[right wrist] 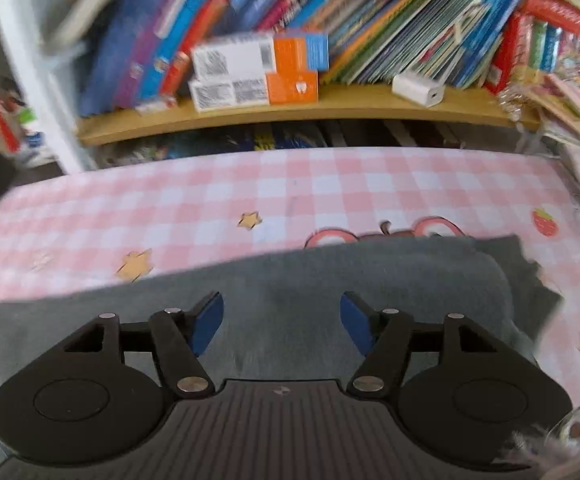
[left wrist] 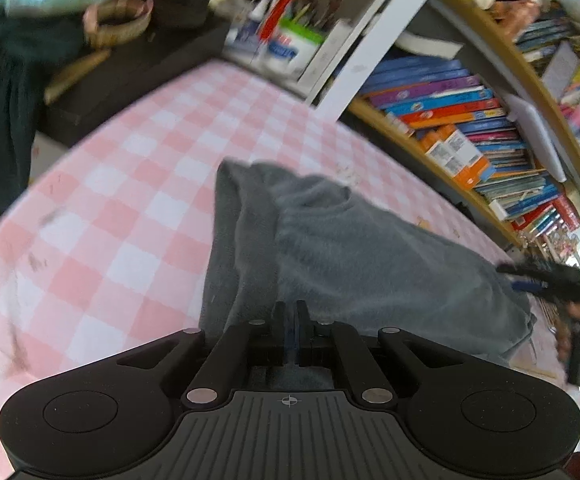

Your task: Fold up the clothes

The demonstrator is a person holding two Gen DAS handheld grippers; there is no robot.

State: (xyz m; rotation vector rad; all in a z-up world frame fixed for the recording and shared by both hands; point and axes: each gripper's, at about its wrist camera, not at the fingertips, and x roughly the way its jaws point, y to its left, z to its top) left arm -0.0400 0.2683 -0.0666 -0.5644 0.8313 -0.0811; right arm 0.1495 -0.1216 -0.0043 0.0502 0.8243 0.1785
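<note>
The left hand-held gripper (left wrist: 290,314), jaws closed, pinches the gray garment (left wrist: 354,248) draped ahead of it over the pink-checked surface (left wrist: 122,184), while the right hand-held gripper (right wrist: 282,322) hovers wide open and empty directly above the cloth.

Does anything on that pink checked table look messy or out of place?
The grey garment is bunched into ridges rather than lying flat, with the left claw shut at its near edge. The pink checked cloth carries a few dark smudges near its left side. The right claw hangs open over the garment. Nothing looks spilled or broken.
</note>
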